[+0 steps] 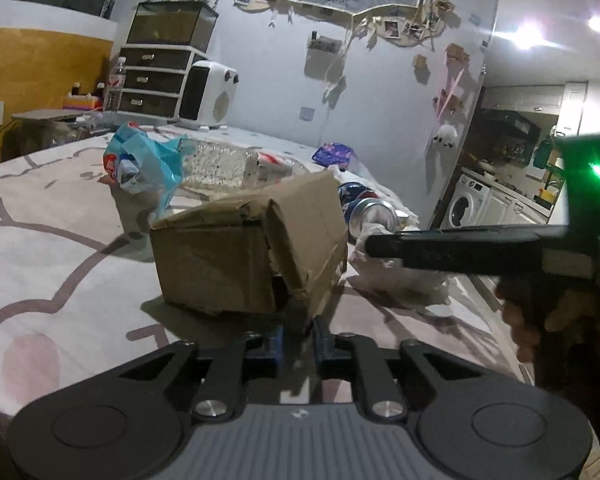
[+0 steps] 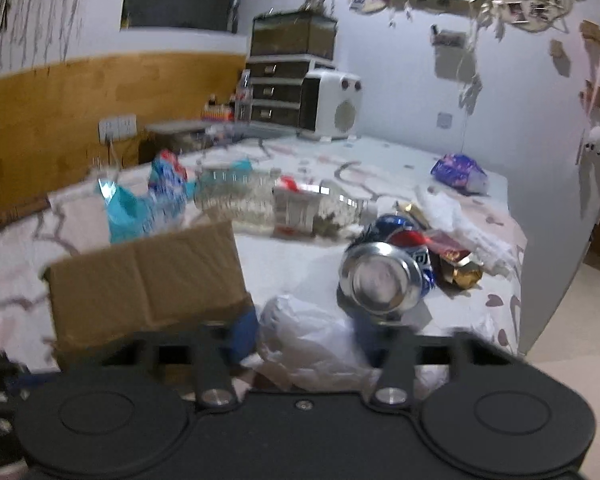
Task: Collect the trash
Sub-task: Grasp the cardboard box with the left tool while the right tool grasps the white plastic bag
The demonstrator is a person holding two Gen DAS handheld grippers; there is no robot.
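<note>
Two claws at work: left claw pinches the cardboard box; right claw, spread, hovers over white plastic, can just beyond.

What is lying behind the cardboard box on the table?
Behind the cardboard box lie a crumpled blue plastic bag and a clear plastic bottle on its side. The box hides their lower parts and the table between them.
</note>
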